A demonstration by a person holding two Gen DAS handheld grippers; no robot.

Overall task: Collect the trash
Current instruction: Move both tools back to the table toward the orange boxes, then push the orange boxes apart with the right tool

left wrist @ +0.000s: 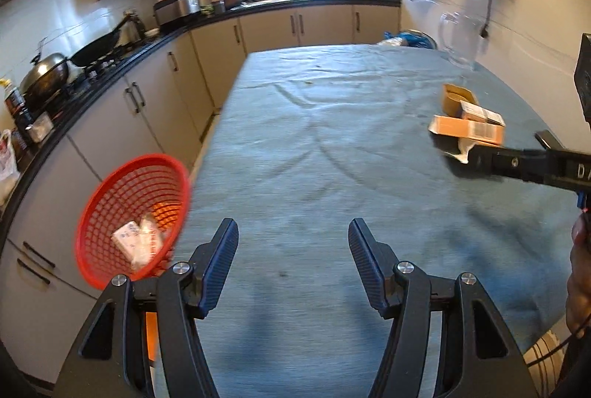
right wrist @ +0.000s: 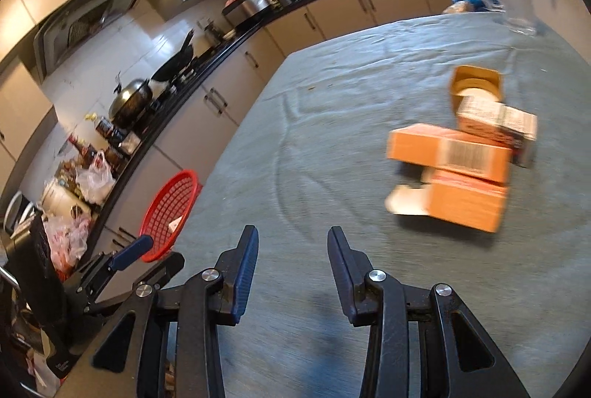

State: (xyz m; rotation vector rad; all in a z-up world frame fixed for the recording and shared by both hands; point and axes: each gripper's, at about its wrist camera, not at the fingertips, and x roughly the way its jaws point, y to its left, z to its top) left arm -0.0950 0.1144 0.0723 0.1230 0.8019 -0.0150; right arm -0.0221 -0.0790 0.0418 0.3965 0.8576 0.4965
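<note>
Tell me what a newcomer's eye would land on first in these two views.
The red basket grabs attention first: it sits tilted at the table's left edge beside the left tool, with white packets inside. Next comes the cluster of orange boxes lying on the grey tablecloth, ahead and to the right of the open right tool. A clear glass pitcher stands at the far right corner.

At lower left of the left-wrist frame we see a red mesh basket (left wrist: 133, 217) at the table's left edge, tipped up so its mouth shows, with white wrappers (left wrist: 138, 241) inside. At right of the right-wrist frame we find orange cartons (right wrist: 454, 172) heaped on the cloth, touching a dark-printed box (right wrist: 496, 124) and an open brown box (right wrist: 474, 84).
</note>
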